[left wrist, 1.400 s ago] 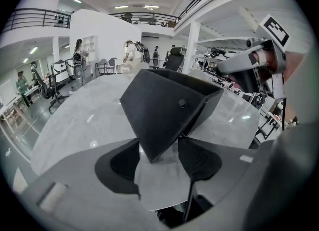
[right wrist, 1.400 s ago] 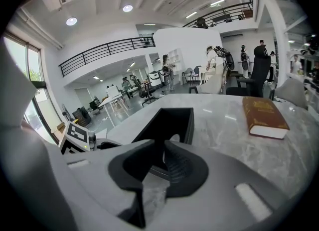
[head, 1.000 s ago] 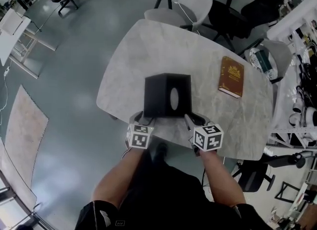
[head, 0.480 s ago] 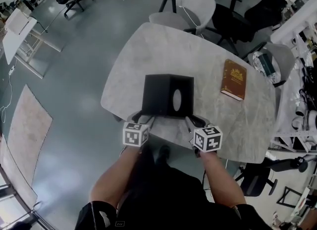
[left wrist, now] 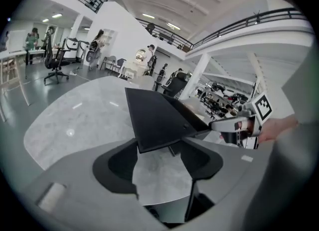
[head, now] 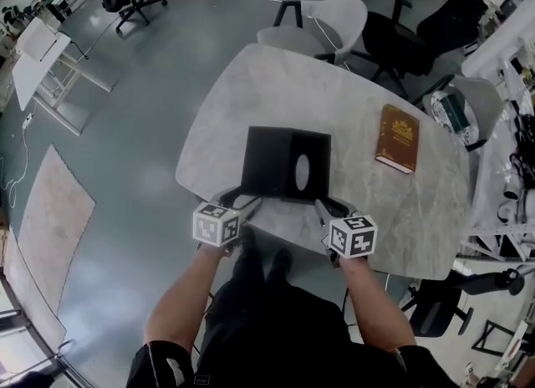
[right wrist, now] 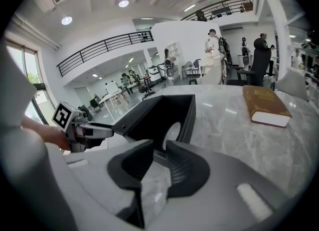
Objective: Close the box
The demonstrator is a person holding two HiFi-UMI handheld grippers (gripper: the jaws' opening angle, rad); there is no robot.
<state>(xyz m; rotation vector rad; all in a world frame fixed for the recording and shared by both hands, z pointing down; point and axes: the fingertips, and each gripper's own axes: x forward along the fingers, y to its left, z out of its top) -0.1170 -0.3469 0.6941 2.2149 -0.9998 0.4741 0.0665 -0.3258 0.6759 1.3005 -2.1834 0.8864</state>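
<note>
Table [head: 276, 85] of pale marble carries a black box [head: 269, 160] near its front edge, its flap open, with a brown book [head: 398, 138] well to the right. Left gripper [head: 241, 203] and right gripper [head: 330, 207] sit at the box's near corners, jaws apart, gripping nothing.

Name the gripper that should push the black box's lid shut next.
Probably left. The left gripper, jaws open, sits right at the near edge of the raised lid; the right gripper faces the open box instead.

Grey glossy floor [head: 150, 110] – office chairs [head: 401, 31] beyond marble table [head: 276, 85]
</note>
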